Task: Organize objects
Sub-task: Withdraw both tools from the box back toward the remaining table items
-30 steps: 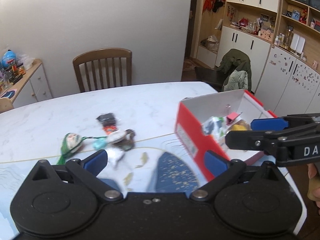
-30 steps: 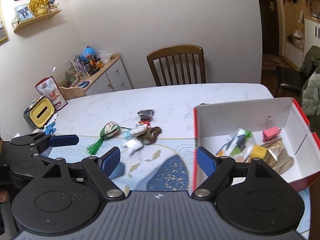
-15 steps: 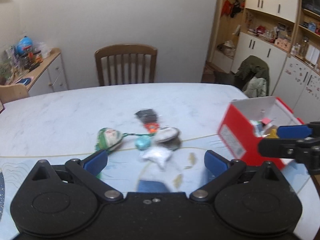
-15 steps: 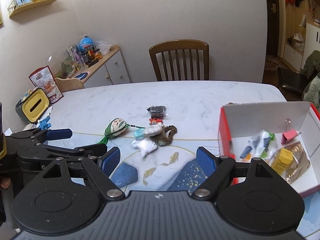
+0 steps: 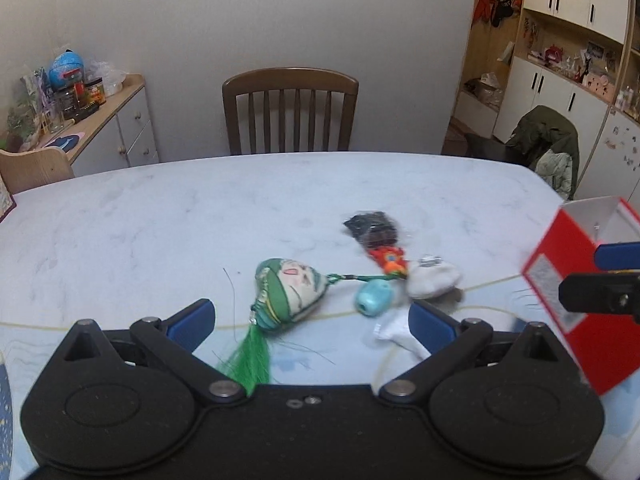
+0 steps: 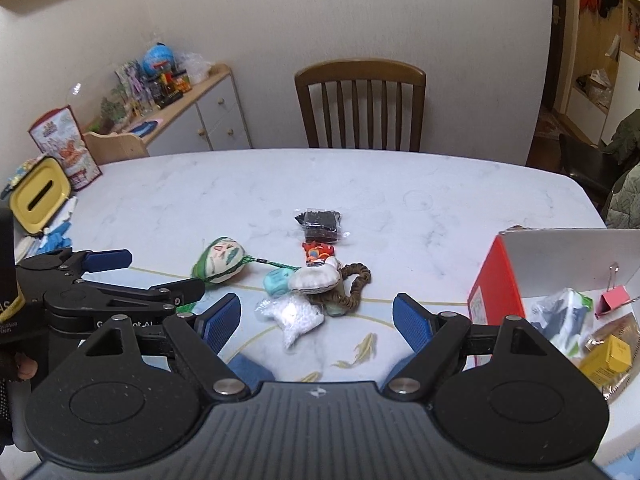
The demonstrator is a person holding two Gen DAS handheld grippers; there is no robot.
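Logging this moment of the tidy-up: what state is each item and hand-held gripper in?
Left hand-held gripper: open, empty.
Right hand-held gripper: open, empty.
Red box: open-topped, partly filled.
Pink binder clip: in the box.
Green tasselled sachet: lying on the table.
Black packet: flat on the table.

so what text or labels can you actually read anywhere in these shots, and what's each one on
"G...ot AI": partly hidden white print on the left gripper body, seen from the right wrist view.
"...stem": cut-off print on the yellow-edged label at the far left edge.
White label on the red box: print too small to read.
Red snack bag beside the table: lettering too blurred to read.
Black packet: no readable text.
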